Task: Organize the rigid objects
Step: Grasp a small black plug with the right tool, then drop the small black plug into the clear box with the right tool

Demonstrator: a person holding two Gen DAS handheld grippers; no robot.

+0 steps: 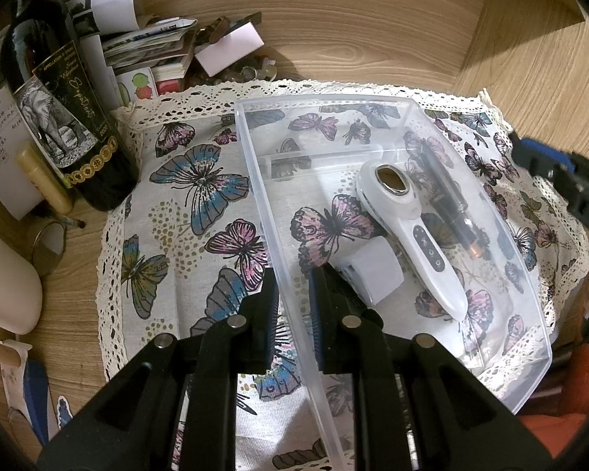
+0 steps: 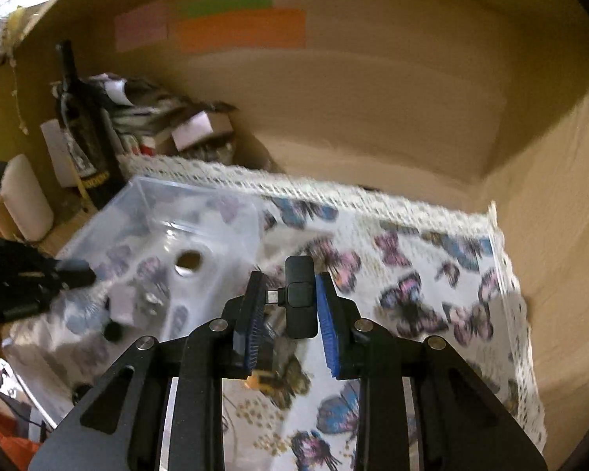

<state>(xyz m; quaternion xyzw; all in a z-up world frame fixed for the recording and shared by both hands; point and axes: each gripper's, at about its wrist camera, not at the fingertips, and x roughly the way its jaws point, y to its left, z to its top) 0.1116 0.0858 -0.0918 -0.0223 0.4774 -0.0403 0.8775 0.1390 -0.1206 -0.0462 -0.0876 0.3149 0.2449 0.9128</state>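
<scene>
Left gripper [image 1: 294,306] jaws clamped on clear plastic bin [image 1: 255,180] wall, right gripper [image 2: 288,306] jaws gripping black USB-C dongle [image 2: 300,294] beside bin, above butterfly cloth [image 2: 412,274].

Clear glossy plastic bin [image 1: 373,102] on lace-edged butterfly cloth [image 1: 200,196], wood-grain desk [image 1: 333,19].

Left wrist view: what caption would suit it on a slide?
Left gripper straddles the clear bin wall; inside lie a white handheld device, white adapter, dark pen.

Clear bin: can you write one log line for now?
left tongs: straddle clear bin wall | right tongs: hold black gadget | bin contents: white massager, white block, dark pen
</scene>
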